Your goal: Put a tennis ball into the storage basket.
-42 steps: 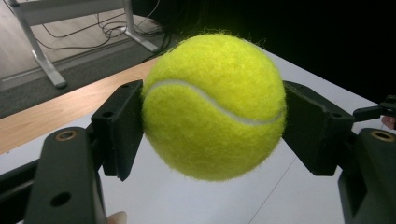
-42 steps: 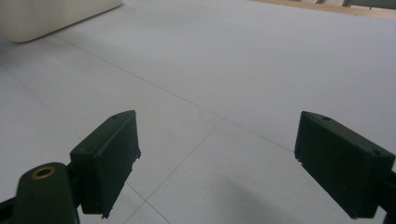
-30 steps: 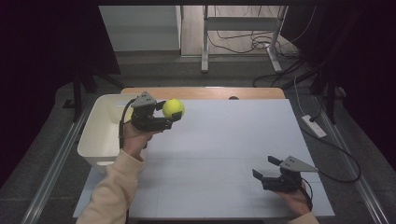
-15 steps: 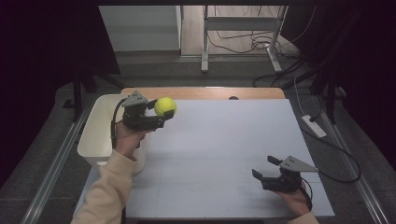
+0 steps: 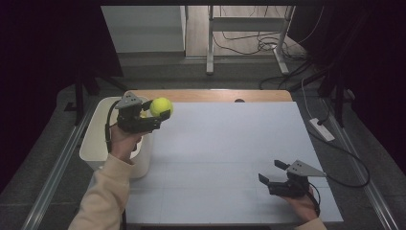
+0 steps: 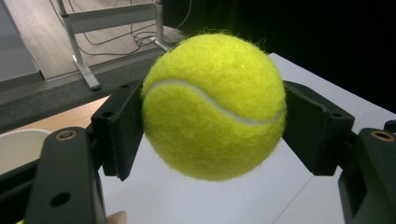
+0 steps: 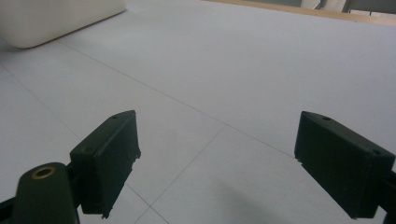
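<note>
- One white table (image 5: pixel 230 153) takes up most of the high view, its surface crossed by thin seam lines, with a strip of bare wood (image 5: pixel 215 95) along the far edge
- One white plastic bin (image 5: pixel 98 143) stands at the table's left edge, near the far corner; a person's left forearm, in a cream sleeve (image 5: pixel 103 196), reaches up along its near side
- The left gripper (image 5: pixel 160 113) is held above the bin's right rim, pointing right and toward the far side; its jaws are clamped on a tennis ball (one pad pressed on each flank in the left gripper view)
- The right gripper (image 5: pixel 271 171) rests low at the table's near right corner with its jaws spread wide and nothing but bare table between them
- The yellow tennis ball (image 6: pixel 214 105) is off the table, gripped in the air just right of the bin's rim, its white seam curving across the front
</note>
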`<action>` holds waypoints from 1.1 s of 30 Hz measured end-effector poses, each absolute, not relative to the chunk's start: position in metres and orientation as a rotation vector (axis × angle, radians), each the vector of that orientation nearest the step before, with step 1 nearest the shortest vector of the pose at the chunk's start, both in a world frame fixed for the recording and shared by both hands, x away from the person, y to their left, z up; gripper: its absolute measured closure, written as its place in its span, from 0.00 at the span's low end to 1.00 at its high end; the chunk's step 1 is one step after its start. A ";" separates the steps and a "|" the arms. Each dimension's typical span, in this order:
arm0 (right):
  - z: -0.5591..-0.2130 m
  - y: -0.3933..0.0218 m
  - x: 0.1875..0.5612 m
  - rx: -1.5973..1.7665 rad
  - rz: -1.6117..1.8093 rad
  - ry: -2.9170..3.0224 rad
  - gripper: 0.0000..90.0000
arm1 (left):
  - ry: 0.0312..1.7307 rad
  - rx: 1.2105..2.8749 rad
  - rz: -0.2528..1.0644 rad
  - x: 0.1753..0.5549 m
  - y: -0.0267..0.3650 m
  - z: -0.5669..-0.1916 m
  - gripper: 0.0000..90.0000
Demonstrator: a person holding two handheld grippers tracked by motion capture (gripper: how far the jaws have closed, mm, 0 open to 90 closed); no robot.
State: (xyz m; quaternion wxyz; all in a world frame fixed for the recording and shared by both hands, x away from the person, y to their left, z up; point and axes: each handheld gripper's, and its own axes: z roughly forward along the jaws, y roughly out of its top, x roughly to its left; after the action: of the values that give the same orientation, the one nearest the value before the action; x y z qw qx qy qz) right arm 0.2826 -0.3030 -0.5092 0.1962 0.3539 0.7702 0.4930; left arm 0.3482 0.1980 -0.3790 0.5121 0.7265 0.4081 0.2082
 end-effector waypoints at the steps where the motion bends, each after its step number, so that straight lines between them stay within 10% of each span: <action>1: -0.509 -0.303 0.283 0.992 1.380 2.156 0.15 | 0.985 1.748 0.504 0.348 0.200 -0.379 0.31; 33: -0.509 -0.302 0.284 0.991 1.384 2.153 0.15 | 1.123 1.699 0.559 0.342 0.251 -0.383 0.31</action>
State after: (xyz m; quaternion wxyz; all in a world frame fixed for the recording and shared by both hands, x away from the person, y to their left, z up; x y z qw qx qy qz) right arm 0.2838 -0.3018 -0.5091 0.1972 0.3541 0.7689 0.4944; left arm 0.3420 0.2506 -0.3826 0.4925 0.7003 0.4627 0.2302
